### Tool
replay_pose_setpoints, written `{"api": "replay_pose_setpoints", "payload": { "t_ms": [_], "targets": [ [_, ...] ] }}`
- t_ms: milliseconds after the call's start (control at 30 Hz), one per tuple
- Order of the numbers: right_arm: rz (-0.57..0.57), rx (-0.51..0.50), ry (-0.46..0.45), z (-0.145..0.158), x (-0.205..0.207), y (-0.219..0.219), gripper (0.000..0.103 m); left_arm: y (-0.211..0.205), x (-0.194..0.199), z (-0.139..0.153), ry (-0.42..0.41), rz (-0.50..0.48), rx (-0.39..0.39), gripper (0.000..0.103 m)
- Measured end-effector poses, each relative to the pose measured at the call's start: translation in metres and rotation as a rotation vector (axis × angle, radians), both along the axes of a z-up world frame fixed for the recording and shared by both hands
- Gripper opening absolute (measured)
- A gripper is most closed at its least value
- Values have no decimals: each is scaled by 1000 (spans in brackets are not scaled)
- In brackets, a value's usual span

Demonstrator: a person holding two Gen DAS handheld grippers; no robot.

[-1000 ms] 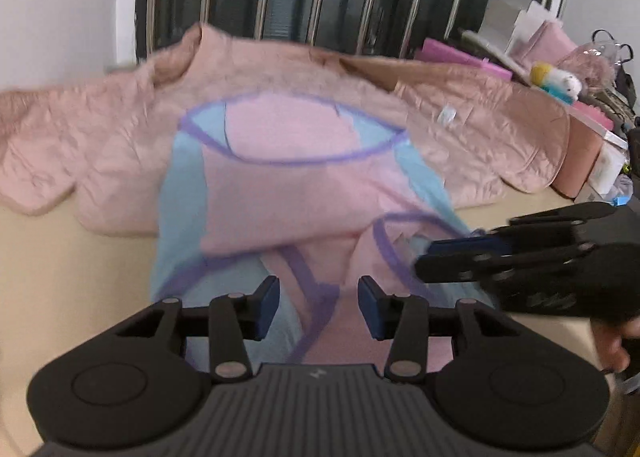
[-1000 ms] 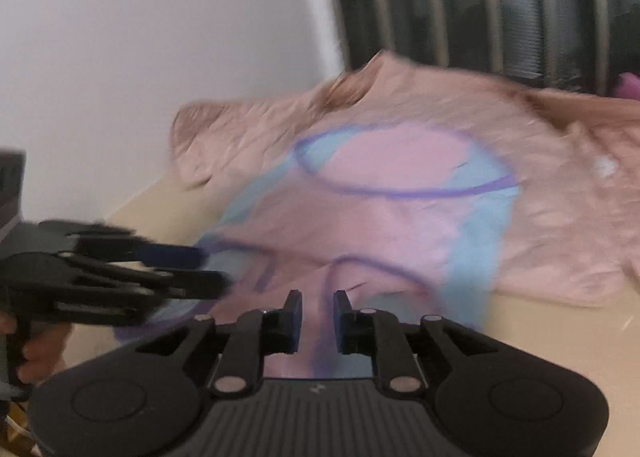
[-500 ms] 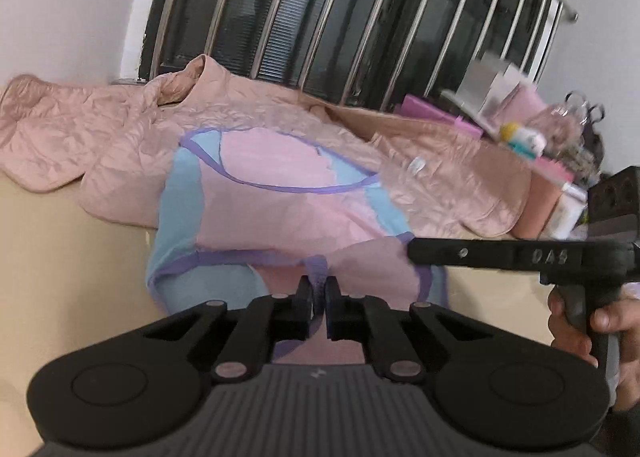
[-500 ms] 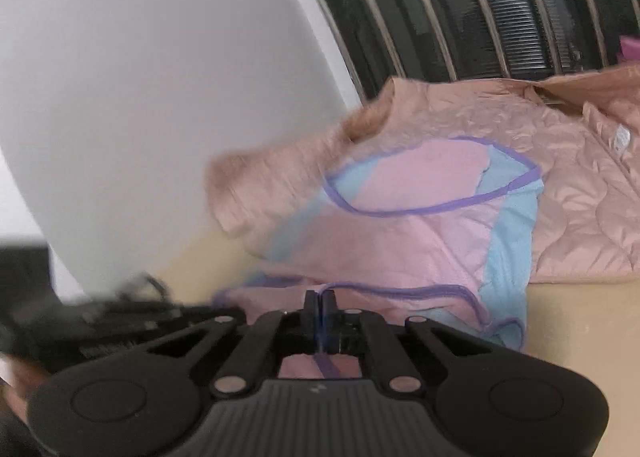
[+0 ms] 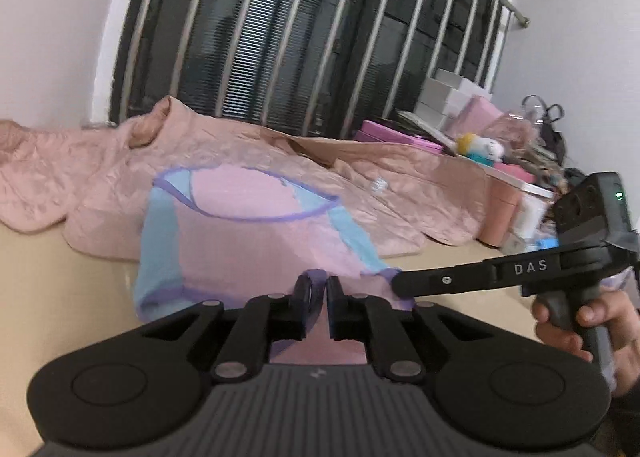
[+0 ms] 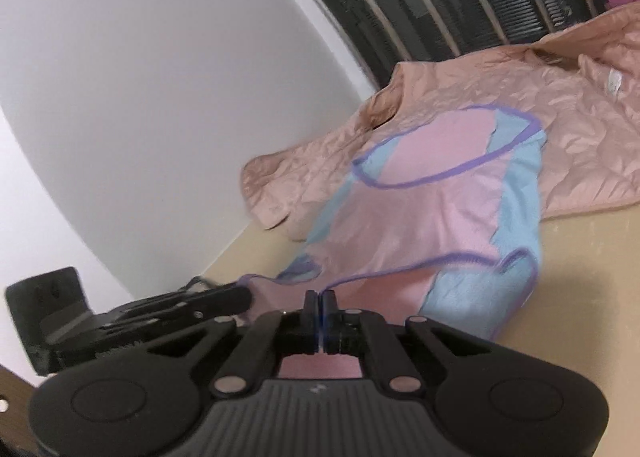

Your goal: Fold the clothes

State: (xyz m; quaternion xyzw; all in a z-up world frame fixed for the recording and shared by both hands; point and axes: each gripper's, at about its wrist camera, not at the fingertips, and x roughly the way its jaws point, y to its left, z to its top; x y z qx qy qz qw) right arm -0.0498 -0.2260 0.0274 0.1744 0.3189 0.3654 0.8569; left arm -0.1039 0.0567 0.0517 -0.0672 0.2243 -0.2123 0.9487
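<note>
Top (image 5: 256, 241), pink with blue side panels and purple trim, is what both my grippers are pinching at its near edge. My left gripper (image 5: 319, 289) is clamping a loop of the purple hem between its pads, jaws nearly together with only the cloth filling the gap. My right gripper (image 6: 320, 311) is closing tight on the same near edge further along, pads pressed together with a thin line of fabric caught between them. I am holding two points on the hem, one per hand, probably so the edge stays straight and I can carry it over the body in one even fold.

Outward from the pads, the near part of the top is rising slightly off the tan table (image 5: 48, 297), while the far part is lying flat, draped over a quilted peach jacket (image 5: 100, 177) spread out behind it. The neckline is pointing away from me toward the barred window (image 5: 280, 37), hem toward me, so the long axis is running near-to-far. In the left view my right hand (image 5: 588, 325) is gripping its tool's handle. Boxes and clutter (image 5: 480, 129) are sitting at the far right, well apart from the top.
</note>
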Motion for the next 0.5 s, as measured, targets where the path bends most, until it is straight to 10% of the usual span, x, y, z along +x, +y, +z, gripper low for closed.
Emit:
{"api": "replay_pose_setpoints", "payload": {
  "t_ms": [100, 200, 500],
  "targets": [
    [-73, -38, -1, -3, 26, 6, 3, 0, 31, -7, 34, 45, -17, 10],
    [-148, -125, 5, -13, 53, 14, 13, -5, 59, -21, 101, 111, 40, 37],
    [-87, -230, -29, -16, 29, 17, 25, 15, 47, -26, 176, 84, 40, 48]
  ]
}}
